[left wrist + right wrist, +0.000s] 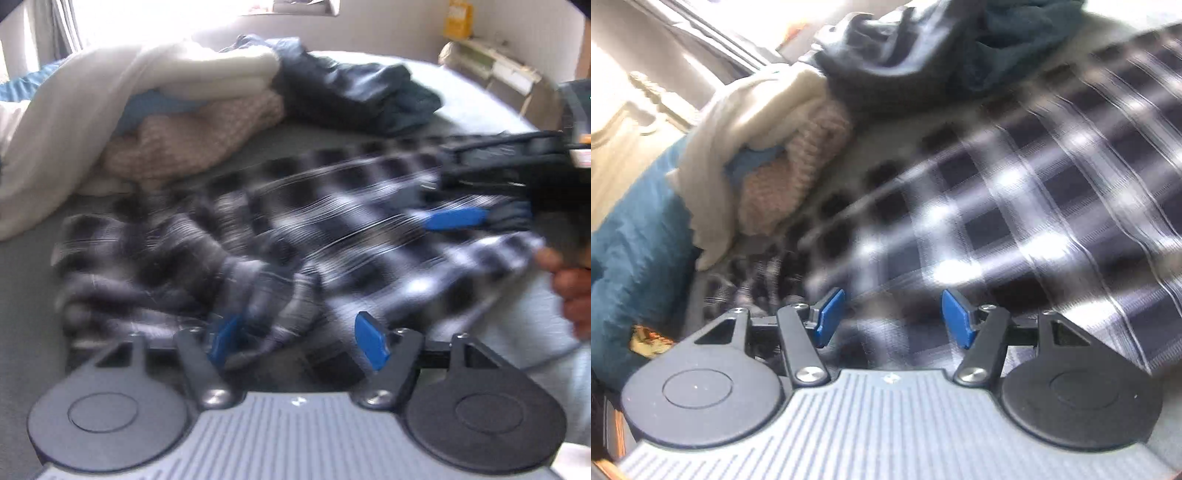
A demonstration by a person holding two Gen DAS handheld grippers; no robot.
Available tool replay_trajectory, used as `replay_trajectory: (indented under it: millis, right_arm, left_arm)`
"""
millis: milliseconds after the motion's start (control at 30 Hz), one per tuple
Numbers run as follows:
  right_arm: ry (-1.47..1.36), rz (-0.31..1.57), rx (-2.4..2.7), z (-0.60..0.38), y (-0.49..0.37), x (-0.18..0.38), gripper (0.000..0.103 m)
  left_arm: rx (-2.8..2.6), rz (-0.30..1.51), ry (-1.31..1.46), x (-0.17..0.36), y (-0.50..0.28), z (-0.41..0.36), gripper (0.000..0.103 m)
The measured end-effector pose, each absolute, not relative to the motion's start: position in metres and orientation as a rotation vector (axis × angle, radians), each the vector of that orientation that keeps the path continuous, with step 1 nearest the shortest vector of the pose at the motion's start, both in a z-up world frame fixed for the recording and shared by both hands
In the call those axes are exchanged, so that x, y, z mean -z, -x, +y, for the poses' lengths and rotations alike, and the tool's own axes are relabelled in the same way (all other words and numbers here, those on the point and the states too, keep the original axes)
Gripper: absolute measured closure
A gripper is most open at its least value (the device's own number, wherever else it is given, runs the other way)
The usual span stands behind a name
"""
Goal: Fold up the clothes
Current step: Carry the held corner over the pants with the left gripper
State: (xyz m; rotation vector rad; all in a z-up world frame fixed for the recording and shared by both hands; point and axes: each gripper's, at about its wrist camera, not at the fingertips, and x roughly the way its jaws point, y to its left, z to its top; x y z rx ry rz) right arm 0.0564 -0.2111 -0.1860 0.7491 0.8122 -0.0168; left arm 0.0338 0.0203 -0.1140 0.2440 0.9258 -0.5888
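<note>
A black-and-white plaid shirt [280,236] lies crumpled on the grey bed, blurred by motion. My left gripper [297,338] is open just above the shirt's near edge, with cloth bunched between the blue pads but not pinched. My right gripper [892,319] is open over the plaid shirt [1015,206] and holds nothing. It also shows in the left wrist view [458,218] at the right, over the shirt's far side, held by a hand.
A pile of folded clothes stands behind the shirt: a white blanket [110,107], a beige knit [192,140] and dark garments [354,92]. A teal cloth [631,236] lies at the left. A shelf [491,62] stands by the far wall.
</note>
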Motion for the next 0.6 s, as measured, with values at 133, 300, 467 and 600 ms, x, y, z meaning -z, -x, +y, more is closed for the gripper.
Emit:
replay_trajectory:
  millis: [133,300,467,600]
  right_arm:
    - [-0.763,0.757,-0.152,-0.192,-0.083,0.169,0.044]
    - [-0.726,0.755,-0.348,-0.149,-0.127,0.151,0.044]
    - [-0.64,0.873,-0.399,-0.106,-0.162,0.161,0.045]
    - [-0.601,0.961,-0.375,-0.085,-0.175,0.174,0.049]
  left_arm:
    - [0.582,0.944,-0.169,0.1,-0.035,0.041,0.034]
    - [0.477,0.927,-0.052,0.086,-0.051,0.079,0.034]
    - [0.404,0.918,-0.025,0.091,-0.069,0.103,0.036]
    - [0.382,0.965,-0.048,0.107,-0.079,0.116,0.037]
